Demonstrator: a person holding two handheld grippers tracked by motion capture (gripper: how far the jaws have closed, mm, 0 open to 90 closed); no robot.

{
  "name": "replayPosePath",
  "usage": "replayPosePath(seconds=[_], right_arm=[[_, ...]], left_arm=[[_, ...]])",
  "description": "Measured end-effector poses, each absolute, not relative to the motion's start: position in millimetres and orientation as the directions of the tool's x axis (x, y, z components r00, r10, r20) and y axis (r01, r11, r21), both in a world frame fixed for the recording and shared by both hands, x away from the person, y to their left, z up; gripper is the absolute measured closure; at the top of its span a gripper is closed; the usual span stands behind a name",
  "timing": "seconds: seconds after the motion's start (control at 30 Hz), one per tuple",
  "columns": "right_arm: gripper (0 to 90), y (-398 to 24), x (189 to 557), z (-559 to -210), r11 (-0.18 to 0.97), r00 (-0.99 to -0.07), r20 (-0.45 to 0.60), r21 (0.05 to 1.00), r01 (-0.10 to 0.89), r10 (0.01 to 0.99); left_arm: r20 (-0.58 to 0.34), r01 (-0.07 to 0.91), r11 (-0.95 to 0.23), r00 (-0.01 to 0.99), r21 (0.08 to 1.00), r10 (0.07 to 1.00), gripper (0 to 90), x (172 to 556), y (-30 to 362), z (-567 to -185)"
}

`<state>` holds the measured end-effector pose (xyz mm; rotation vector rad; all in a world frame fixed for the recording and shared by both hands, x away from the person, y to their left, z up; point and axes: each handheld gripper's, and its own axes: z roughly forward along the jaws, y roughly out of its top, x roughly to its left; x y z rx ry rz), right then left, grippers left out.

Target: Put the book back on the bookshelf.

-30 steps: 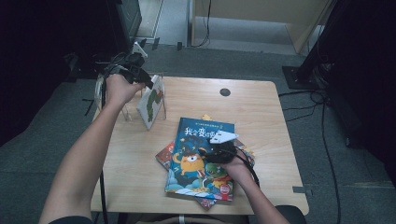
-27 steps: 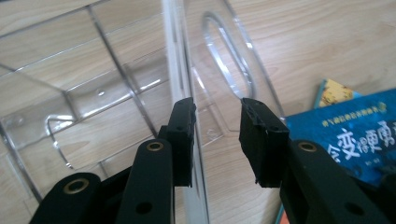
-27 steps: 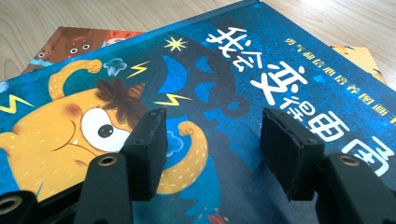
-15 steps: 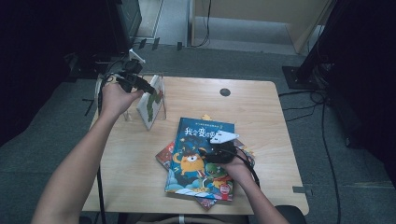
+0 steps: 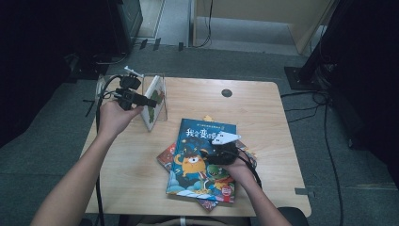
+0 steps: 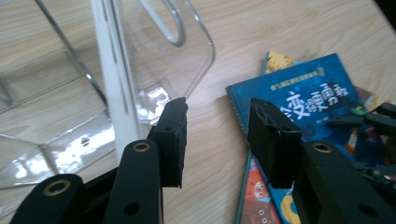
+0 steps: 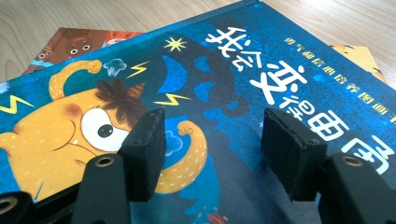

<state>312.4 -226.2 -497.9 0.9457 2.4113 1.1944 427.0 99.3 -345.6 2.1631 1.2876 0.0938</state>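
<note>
Two tongs stand empty: my left tongs [image 6: 217,135] have just been opening beside the clear rack [image 5: 157,101], where one book stands. My right tongs [image 7: 212,149] gape wide directly above the blue book [image 5: 203,157], atop the tabletop's [image 5: 268,113] pile; its long axis runs away from them, nearer my right.

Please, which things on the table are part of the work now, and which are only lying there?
Part of the work:
- blue book, top of the stack, under the open right claw
- clear rack, with one book standing in it
- left claw, open, nothing between its jaws, which have just been opening

Only lying there:
- black disc on the table
- cables on the floor
</note>
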Motion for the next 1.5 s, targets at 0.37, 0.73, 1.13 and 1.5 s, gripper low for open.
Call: replayPosePath(seconds=[0.37,0.73,1.13,1.5], right_arm=[[40.8,-226,313,-497,0.43,-0.735,0.039,0.789,0.438,0.677],[45.7,-237,314,-493,0.396,-0.708,0.064,0.791,0.466,0.704],[50.4,-256,311,-491,0.368,-0.67,0.087,0.78,0.506,0.737],[58.5,-278,304,-491,0.332,-0.624,0.098,0.778,0.533,0.775]], left_arm=[[-0.197,0.733,-0.406,0.583,0.546,0.788,55.5,391,87,-383],[-0.193,0.691,-0.434,0.632,0.577,0.75,53.0,370,79,-414],[-0.243,0.677,-0.451,0.674,0.582,0.698,65.8,353,71,-438],[-0.283,0.669,-0.47,0.702,0.575,0.654,78.1,342,68,-459]])
